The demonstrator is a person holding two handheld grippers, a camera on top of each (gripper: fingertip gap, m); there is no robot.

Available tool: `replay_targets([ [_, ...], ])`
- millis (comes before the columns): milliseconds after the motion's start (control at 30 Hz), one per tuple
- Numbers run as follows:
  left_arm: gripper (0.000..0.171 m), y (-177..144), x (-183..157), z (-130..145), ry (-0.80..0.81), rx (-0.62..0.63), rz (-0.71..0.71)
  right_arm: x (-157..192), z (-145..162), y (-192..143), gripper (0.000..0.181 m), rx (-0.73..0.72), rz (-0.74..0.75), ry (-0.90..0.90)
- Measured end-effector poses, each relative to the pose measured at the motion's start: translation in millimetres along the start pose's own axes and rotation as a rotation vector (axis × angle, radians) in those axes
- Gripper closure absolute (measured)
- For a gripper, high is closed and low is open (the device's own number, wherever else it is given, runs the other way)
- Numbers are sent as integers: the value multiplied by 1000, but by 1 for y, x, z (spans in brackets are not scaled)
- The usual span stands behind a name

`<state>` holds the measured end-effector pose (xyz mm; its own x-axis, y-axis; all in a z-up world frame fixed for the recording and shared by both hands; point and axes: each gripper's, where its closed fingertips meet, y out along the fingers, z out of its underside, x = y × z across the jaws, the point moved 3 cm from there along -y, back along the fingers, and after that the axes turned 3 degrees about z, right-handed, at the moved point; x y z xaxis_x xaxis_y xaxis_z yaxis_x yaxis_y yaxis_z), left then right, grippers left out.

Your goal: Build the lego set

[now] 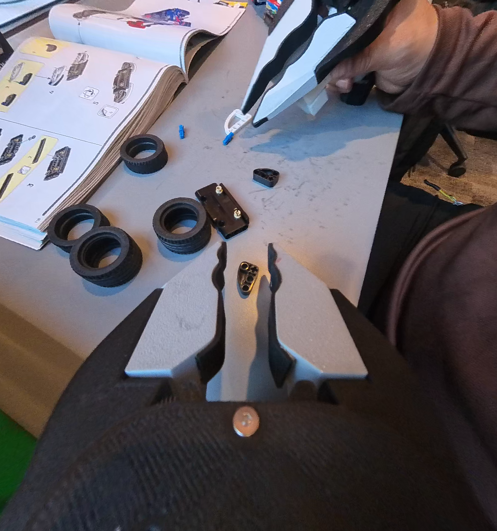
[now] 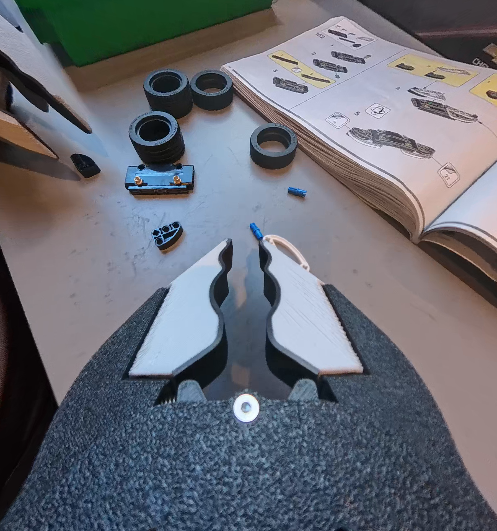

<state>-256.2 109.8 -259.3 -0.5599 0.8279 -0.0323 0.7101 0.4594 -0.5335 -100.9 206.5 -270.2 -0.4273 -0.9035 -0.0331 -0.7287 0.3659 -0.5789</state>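
Note:
My left gripper (image 1: 246,250) is open, low over the grey table (image 1: 313,230). A small black curved piece (image 1: 247,277) lies on the table between its fingers, untouched. My right gripper (image 2: 245,244) is open with a narrow gap and holds nothing. A white curved piece (image 2: 287,250) with a blue pin (image 2: 256,231) in its end lies just outside the right finger, partly hidden by it. In the left wrist view the right gripper (image 1: 252,117) has its tips down at that white piece (image 1: 237,122). A black block with two tan pins (image 1: 222,214) lies mid-table.
Several black tyres (image 1: 182,221) sit left of the block, some stacked. A second black curved piece (image 1: 266,174) and a loose blue pin (image 1: 181,132) lie on the table. An open instruction book (image 1: 54,129) lies at the far left. A green box (image 2: 143,26) stands beyond the tyres. Tip to tip, the grippers are about 15 cm apart. My right gripper is the nearer one to the loose blue pin (image 1: 181,132): about 7 cm, against 15 cm. It turns up in the right wrist view (image 2: 296,192) as well.

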Motion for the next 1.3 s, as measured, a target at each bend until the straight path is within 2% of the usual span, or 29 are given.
replay_targets([
  [233,145,-2,1,-1,-18,-15,13,-7,-5,15,163,30,-13,-33],
  [1300,145,2,0,2,-3,16,-1,-2,1,27,165,120,-98,-61],
])
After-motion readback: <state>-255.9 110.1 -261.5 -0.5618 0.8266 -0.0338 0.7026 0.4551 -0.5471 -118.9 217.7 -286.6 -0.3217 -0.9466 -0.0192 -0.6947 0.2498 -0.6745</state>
